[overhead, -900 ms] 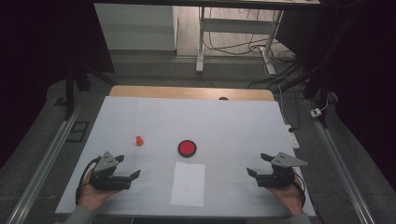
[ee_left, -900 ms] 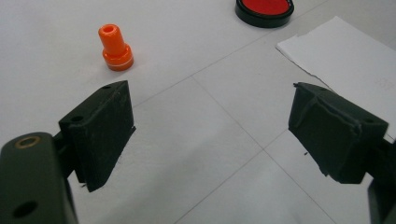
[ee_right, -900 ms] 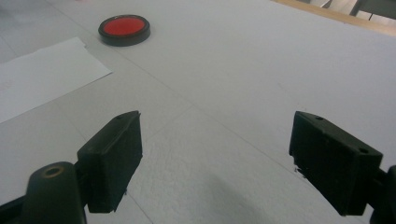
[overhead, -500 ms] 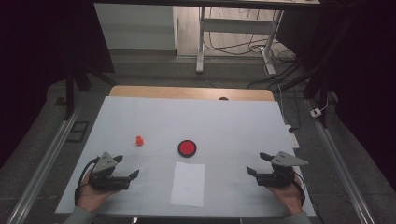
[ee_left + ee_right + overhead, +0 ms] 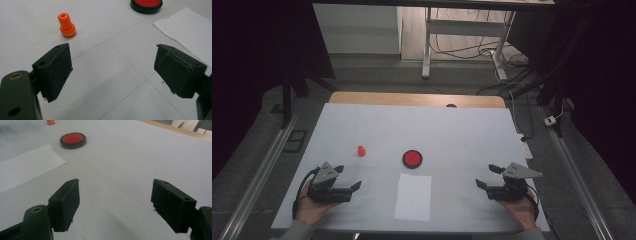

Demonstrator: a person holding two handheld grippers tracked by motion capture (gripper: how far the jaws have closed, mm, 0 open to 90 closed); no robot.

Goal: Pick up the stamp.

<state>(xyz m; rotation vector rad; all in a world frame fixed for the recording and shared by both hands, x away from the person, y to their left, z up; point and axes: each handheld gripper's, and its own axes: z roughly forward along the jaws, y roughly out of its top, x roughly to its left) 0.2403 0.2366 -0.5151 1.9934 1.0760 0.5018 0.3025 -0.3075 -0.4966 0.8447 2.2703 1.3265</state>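
An orange stamp (image 5: 361, 150) is seen upright on the white table (image 5: 462, 130), left of centre, with nothing touching it. In the left gripper view the stamp (image 5: 66, 25) stands ahead of the left-hand jaw, well apart from it. A round red ink pad (image 5: 412, 158) in a black rim is noted to the right of the stamp, near the table's middle; the two are apart. A white sheet of paper (image 5: 413, 196) lies flat just nearer the person than the pad, not touching it.

The left gripper (image 5: 348, 178) is held low near the table's near left corner, pointed toward the table's middle. Its jaws are spread wide, and nothing but bare table is seen between them in the left gripper view (image 5: 112, 72). The stamp lies beyond and to one side of it.

The right gripper (image 5: 486, 176) is held near the near right corner, pointed toward the middle as well. Its jaws are likewise wide apart with nothing between them (image 5: 115, 202). In the right gripper view the pad (image 5: 73, 140) and paper (image 5: 27, 167) are seen far ahead at the left, the stamp's base (image 5: 50, 122) cut by the top edge
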